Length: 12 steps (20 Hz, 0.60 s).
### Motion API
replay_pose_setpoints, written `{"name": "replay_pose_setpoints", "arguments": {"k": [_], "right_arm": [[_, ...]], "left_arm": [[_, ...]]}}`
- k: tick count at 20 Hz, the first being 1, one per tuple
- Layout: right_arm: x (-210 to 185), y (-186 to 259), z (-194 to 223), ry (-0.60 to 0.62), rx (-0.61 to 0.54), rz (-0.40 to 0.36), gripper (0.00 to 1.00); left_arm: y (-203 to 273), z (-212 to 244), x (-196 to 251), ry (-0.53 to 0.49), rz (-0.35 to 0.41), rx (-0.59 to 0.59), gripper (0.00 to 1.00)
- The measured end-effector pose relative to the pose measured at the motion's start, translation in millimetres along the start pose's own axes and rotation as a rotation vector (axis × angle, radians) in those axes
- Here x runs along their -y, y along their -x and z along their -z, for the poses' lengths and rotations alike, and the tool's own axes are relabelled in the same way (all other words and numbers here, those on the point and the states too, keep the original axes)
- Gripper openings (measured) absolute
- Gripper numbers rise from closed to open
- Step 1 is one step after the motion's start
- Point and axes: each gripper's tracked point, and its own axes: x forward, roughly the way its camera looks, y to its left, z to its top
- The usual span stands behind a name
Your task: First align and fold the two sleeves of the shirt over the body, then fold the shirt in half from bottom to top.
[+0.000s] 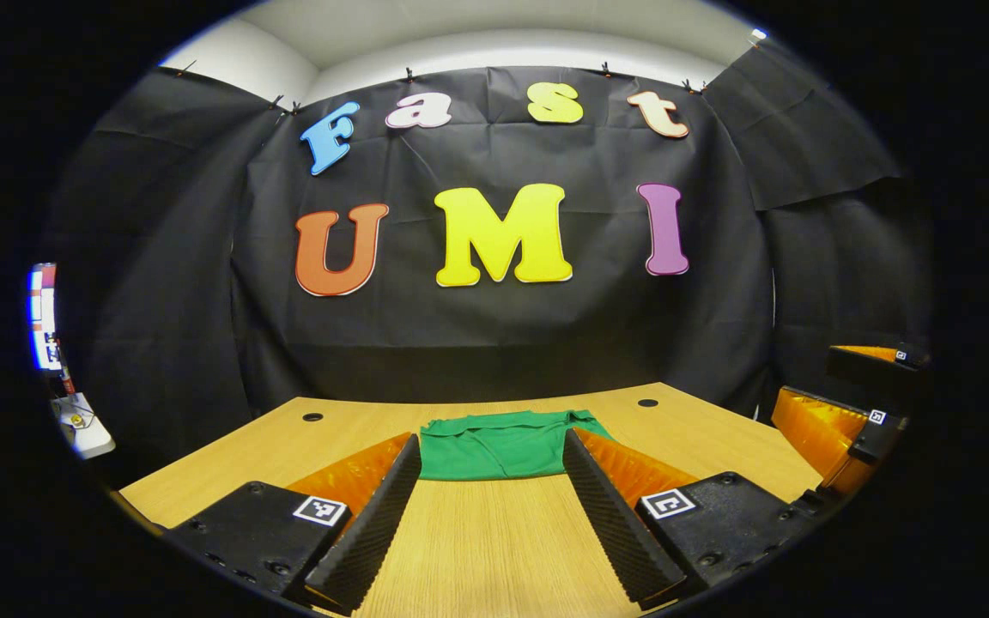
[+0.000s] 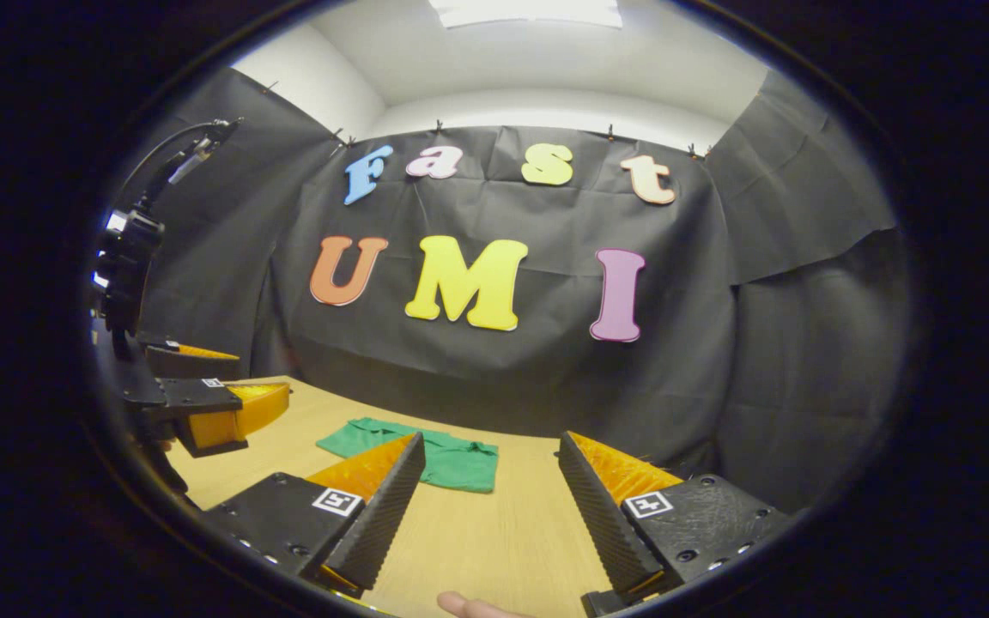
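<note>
A green shirt (image 1: 499, 445) lies folded into a compact rectangle on the wooden table (image 1: 494, 532), toward its far edge. In the left gripper view my left gripper (image 1: 490, 481) is open, held above the table on the near side of the shirt, with nothing between its fingers. The right gripper (image 1: 855, 421) shows at that view's right edge. In the right gripper view the shirt (image 2: 443, 459) lies ahead and to the left, and my right gripper (image 2: 488, 493) is open and empty above the table. The left gripper (image 2: 203, 408) appears at the left of this view.
Two round cable holes (image 1: 312, 417) (image 1: 647, 402) sit in the table near its far edge. Black cloth walls close in the booth behind and on both sides. A fingertip (image 2: 469, 606) shows at the bottom of the right gripper view.
</note>
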Motion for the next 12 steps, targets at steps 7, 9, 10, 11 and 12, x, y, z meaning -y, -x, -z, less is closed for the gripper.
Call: {"name": "replay_pose_setpoints", "arguments": {"k": [7,9,10,11,12], "right_arm": [[-13,-4,10,0.024,-0.015,-0.015,0.95],[-14,-5,13,0.022,-0.025,-0.015,0.96],[-13,-7,15,0.017,-0.030,-0.014,0.97],[-12,-8,15,0.011,-0.034,-0.011,0.97],[-10,-8,16,0.005,-0.037,-0.009,0.96]], "left_arm": [[-3,7,5,-0.003,0.014,-0.023,1.00],[-3,9,6,-0.001,0.019,-0.026,1.00],[-4,10,8,0.000,0.021,-0.026,1.00],[-4,10,8,0.001,0.023,-0.027,1.00],[-5,11,8,0.002,0.023,-0.030,1.00]]}}
